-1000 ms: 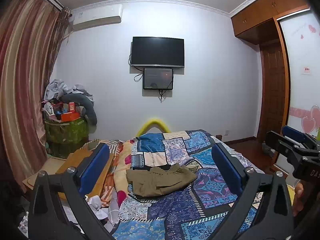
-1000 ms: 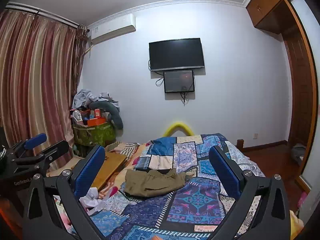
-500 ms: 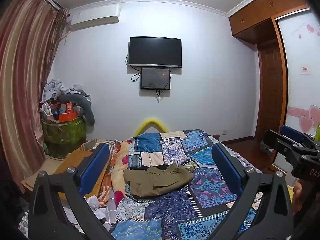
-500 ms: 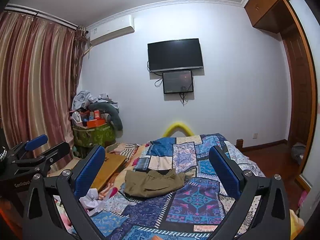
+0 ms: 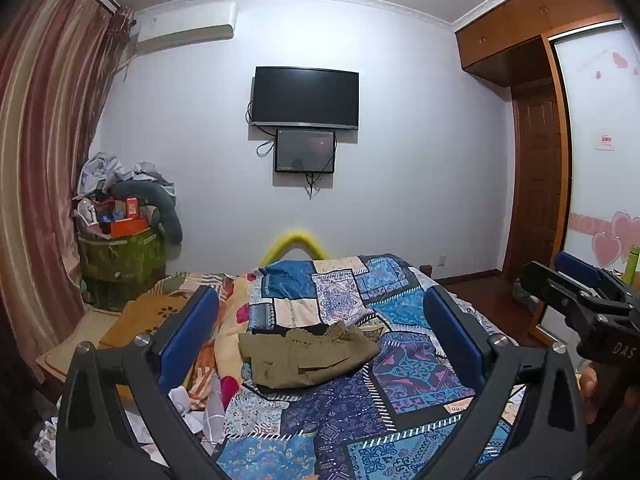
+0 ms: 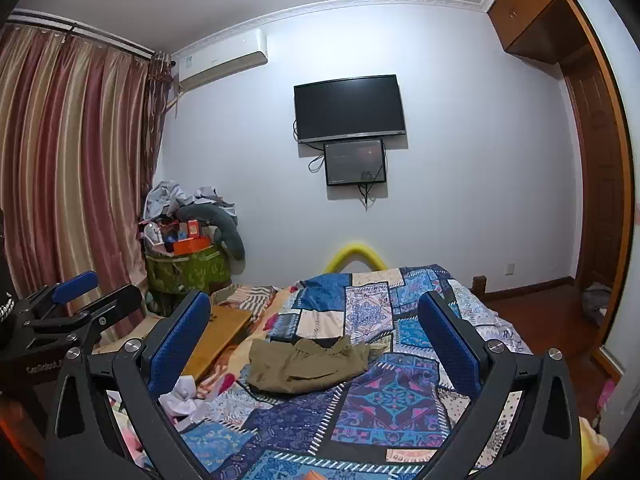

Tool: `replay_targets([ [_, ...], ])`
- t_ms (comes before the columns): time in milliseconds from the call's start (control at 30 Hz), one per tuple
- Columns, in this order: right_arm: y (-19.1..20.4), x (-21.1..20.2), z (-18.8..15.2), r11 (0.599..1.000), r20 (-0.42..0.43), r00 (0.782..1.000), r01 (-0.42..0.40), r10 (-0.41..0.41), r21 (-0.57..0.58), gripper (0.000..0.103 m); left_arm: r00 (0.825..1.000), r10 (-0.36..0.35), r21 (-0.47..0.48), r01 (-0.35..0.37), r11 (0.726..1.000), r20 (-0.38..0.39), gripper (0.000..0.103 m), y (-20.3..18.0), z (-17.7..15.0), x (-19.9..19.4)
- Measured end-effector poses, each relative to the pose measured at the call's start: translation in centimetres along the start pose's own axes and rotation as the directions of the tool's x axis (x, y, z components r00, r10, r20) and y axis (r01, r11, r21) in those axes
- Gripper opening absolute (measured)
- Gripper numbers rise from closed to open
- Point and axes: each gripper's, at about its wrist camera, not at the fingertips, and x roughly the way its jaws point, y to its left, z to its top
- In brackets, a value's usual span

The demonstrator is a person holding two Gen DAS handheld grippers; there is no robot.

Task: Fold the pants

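Both the left gripper (image 5: 320,320) and right gripper (image 6: 314,320) gape empty; the crumpled pants (image 5: 306,356) on the bed (image 5: 400,384) hide their legs.

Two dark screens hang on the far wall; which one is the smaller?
The lower screen is the smaller. It hangs directly beneath the wide television, is narrower, and has a cable dangling below it.
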Motion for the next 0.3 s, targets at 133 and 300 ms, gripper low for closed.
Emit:
replay_targets([
  [133, 0.02, 0.04, -0.07, 1.000, -0.001, 1.000, 0.001, -0.001, -0.002, 0.103, 1.000, 0.003, -0.002, -0.003, 1.000, -0.006, 0.103, 0.06, -0.05, 0.20],
  [300, -0.13, 0.40, -0.20, 1.000, -0.008, 1.000, 0.003, -0.003, 0.003, 0.103, 1.000, 0.004, 0.000, -0.004, 1.000, -0.020, 0.103, -0.05, -0.19, 0.81],
])
